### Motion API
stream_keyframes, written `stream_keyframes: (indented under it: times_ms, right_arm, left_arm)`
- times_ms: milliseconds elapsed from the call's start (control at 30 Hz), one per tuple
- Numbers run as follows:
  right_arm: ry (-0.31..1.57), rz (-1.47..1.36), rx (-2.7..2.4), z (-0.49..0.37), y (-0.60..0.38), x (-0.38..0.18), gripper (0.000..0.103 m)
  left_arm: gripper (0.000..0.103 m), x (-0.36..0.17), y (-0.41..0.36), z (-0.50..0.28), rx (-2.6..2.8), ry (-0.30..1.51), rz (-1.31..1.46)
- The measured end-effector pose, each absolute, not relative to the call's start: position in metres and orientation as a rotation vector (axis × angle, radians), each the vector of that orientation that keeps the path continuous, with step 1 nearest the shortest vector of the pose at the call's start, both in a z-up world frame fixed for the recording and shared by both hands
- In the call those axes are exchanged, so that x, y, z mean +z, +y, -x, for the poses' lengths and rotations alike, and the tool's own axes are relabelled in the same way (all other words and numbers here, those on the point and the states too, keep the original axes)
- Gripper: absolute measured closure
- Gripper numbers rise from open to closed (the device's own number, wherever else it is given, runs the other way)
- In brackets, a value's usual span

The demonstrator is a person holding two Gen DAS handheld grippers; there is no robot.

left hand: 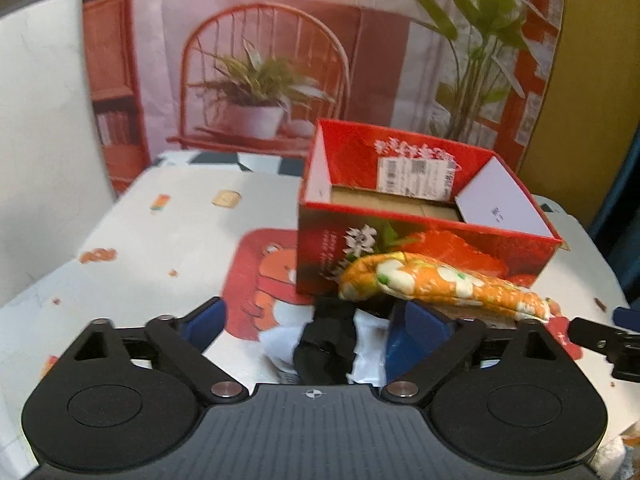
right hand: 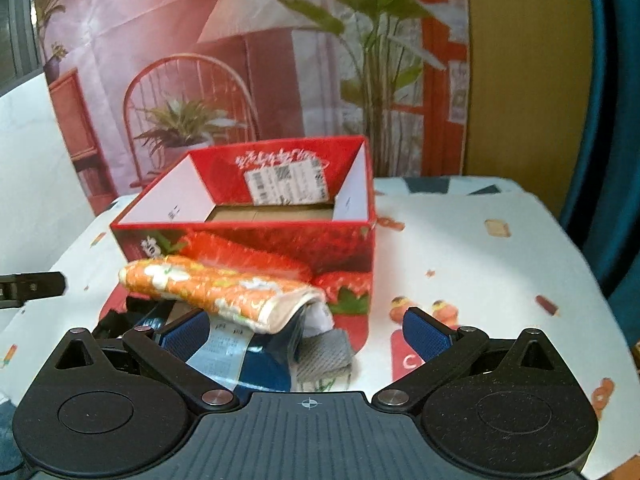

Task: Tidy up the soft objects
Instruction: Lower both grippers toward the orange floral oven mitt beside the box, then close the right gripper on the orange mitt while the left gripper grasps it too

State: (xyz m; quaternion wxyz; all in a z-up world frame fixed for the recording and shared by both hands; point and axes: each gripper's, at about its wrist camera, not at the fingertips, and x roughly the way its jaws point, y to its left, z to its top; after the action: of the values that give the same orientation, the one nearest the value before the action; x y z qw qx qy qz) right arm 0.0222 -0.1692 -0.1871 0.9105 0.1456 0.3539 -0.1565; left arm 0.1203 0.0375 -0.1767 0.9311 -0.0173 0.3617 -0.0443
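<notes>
the left hand-held gripper [left hand: 316,320] is hovering low over the tabletop [left hand: 172,240] with its blue fingers [left hand: 204,322] spread wide, and a black soft item [left hand: 326,344] and a crumpled white one [left hand: 370,354] are lying in the gap between them; neither finger is visibly pressing on them, so it is gripping nothing. the right hand-held gripper [right hand: 306,334] is likewise sitting wide open, its fingers [right hand: 424,334] well apart, with a grey knitted piece [right hand: 326,354], a blue packet [right hand: 264,368] and a white printed label [right hand: 222,350] lying between them, none of them clamped. an orange floral cloth roll [left hand: 440,286] is lying across the top of this small heap, just in front of the red strawberry-printed box [left hand: 424,240] and leaning at its front wall; whether it is touching the wall i cannot tell. the box is standing open on the cartoon-printed tabletop cover [right hand: 460,248], showing a brown cardboard floor [right hand: 272,213] and a shipping label [right hand: 286,184] on its far inner wall. behind it a printed backdrop [left hand: 260,60] of a chair and potted plants is hanging.
</notes>
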Motion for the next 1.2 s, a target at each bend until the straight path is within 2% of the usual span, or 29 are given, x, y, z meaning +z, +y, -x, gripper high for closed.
stream_keyframes:
  times_ms: [167,333,767,933,1200]
  right_arm:
    - [0.746,-0.305,-0.303,-0.026,-0.171,-0.196,0.008]
    - [0.768,-0.309,-0.275,-0.031,-0.171,-0.206,0.017]
    - [0.766,-0.362,-0.262,-0.049,-0.187,-0.210,0.022]
    - [0.770,-0.460,-0.235,-0.068,-0.201,-0.211,0.026]
    - [0.836,-0.606,-0.189,-0.096,-0.212,-0.229,0.031]
  left_arm:
    - [0.012,-0.183,0.035,-0.123,-0.113,0.740,0.047]
    - [0.019,-0.190,0.028,-0.127,-0.172,0.751,0.066]
    - [0.028,-0.189,0.026,-0.151,-0.249,0.756,0.125]
    - [0.045,-0.189,0.024,-0.170,-0.289,0.790,0.178]
    - [0.045,-0.204,0.017,-0.210,-0.354,0.915,0.273]
